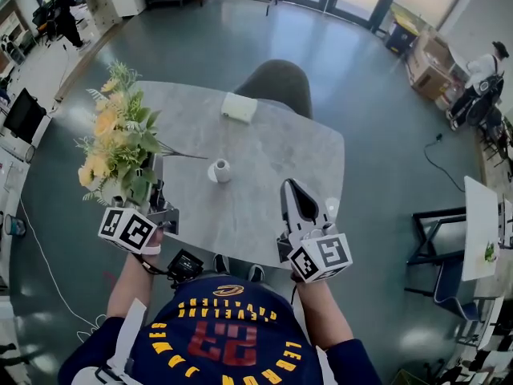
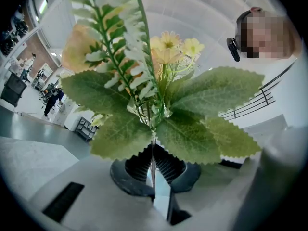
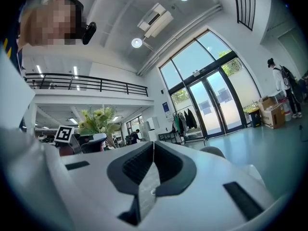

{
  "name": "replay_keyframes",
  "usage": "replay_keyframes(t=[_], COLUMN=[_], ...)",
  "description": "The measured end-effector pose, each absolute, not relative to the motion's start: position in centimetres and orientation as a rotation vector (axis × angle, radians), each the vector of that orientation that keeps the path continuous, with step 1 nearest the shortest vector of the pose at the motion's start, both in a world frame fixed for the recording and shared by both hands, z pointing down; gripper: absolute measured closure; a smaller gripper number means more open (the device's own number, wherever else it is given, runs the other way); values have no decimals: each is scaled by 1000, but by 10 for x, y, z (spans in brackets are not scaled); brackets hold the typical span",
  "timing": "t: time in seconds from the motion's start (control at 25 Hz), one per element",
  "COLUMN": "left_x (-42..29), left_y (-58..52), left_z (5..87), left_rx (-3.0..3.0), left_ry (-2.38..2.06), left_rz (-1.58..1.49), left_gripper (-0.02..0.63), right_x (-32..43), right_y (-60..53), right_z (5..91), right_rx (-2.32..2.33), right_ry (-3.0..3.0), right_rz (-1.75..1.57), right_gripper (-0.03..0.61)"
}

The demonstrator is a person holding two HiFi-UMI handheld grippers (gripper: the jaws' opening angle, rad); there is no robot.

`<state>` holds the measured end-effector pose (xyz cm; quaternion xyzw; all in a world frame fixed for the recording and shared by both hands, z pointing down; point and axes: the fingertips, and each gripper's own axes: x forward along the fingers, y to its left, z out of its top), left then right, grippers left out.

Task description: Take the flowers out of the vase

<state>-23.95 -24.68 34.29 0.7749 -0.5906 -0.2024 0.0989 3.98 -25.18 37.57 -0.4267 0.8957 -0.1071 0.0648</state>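
Note:
A bunch of yellow and peach flowers (image 1: 116, 147) with green leaves is held up in the air at the left of the grey table (image 1: 304, 183). My left gripper (image 1: 154, 175) is shut on its thin stems, and in the left gripper view the flowers (image 2: 159, 81) rise straight from the closed jaws of the left gripper (image 2: 154, 150). The small white vase (image 1: 220, 171) stands empty near the table's middle, to the right of the bunch. My right gripper (image 1: 290, 189) hovers over the table's front right, its jaws shut with nothing between them. The right gripper (image 3: 153, 150) points level across the room.
A pale folded cloth (image 1: 239, 107) lies at the table's far side, in front of a dark green chair (image 1: 276, 83). A black device (image 1: 184, 265) hangs at my waist. Desks, boxes (image 1: 429, 62) and people stand around the room's edges.

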Motion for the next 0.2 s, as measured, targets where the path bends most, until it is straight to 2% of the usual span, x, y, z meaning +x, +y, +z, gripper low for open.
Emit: replay_keyframes(t=[0.2], left_x=[-244], left_y=[-248], left_z=[349], left_rx=[2299], left_ry=[-1750], left_rz=[-594], left_gripper=[598], right_x=[38], right_y=[-251], right_z=[382], right_rx=[-1296], right_ry=[2702], right_rz=[-332], right_gripper=[569])
